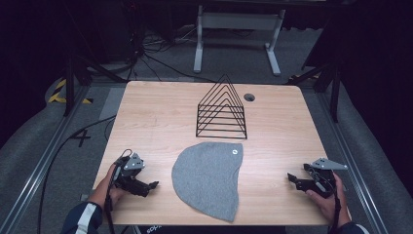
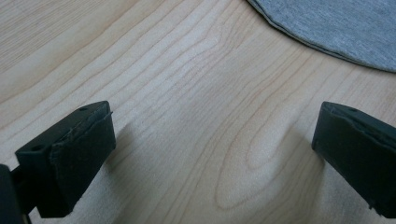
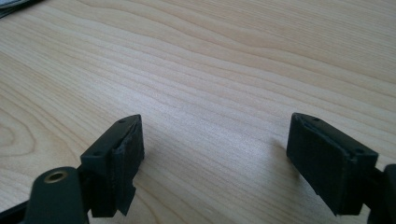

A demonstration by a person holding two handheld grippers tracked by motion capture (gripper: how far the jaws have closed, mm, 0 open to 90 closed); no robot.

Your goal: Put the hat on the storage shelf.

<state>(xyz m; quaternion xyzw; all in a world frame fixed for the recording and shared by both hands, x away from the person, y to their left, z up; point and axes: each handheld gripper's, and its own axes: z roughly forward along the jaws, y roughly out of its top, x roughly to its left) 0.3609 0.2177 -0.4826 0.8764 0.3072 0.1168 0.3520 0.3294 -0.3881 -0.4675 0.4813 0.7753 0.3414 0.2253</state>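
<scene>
A: Where is the grey cloth piece [image 1: 208,178] placed?

B: It is laid flat at the lower centre of the high view, on the wooden table [image 1: 146,122], just below the black wire rack [image 1: 221,109]. It is probably spread out so that its edges can be reached from either side.

A: How are the grippers held?

B: The left gripper [image 1: 146,187] is seen at the lower left, near the cloth's edge but not touching it. The right gripper [image 1: 294,179] is seen at the lower right, well apart from the cloth. Both are held with jaws spread wide and nothing gripped; a ready stance is suggested.

A: Can any writing be read?

B: A small round white tag [image 1: 234,151] is seen near the cloth's upper right corner, but it is too small to be read.
</scene>
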